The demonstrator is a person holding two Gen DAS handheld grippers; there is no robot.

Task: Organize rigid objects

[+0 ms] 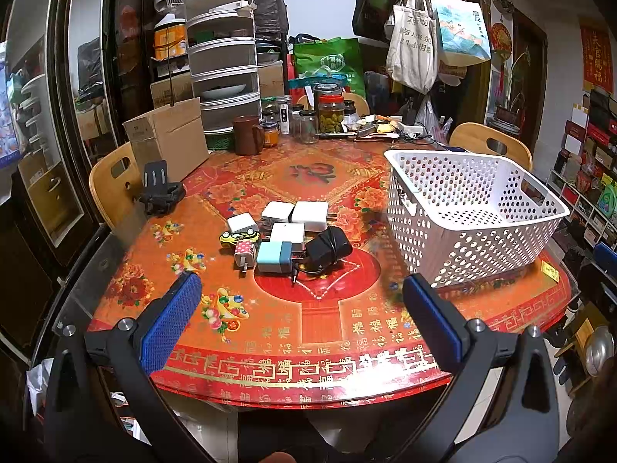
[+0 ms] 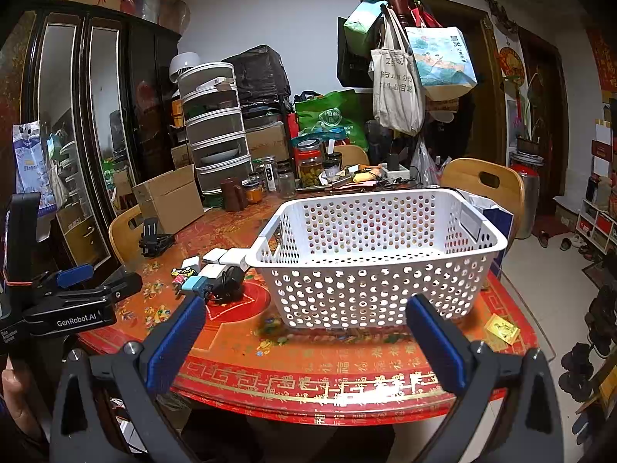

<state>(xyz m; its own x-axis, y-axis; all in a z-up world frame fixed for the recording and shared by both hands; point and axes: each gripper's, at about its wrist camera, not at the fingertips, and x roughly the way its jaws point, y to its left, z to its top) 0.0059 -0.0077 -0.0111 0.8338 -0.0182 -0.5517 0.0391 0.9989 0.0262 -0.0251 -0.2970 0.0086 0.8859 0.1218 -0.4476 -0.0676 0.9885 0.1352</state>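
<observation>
Nothing sorted yet, by the look of it; white basket (image 1: pixel 474 208) at right of frame with no contents visible; chargers (image 1: pixel 287 237) and toy car (image 1: pixel 239 236) heaped at centre of the table (image 1: pixel 320 320). Left claw (image 1: pixel 299 291) and right claw (image 2: pixel 304 310) both spread wide, holding nothing, hovering near the table's front edge; whole pile left to move.

glossy perforated white plastic basket (image 2: pixel 370 270) on a shiny red tablecloth (image 1: pixel 320 332).
</observation>
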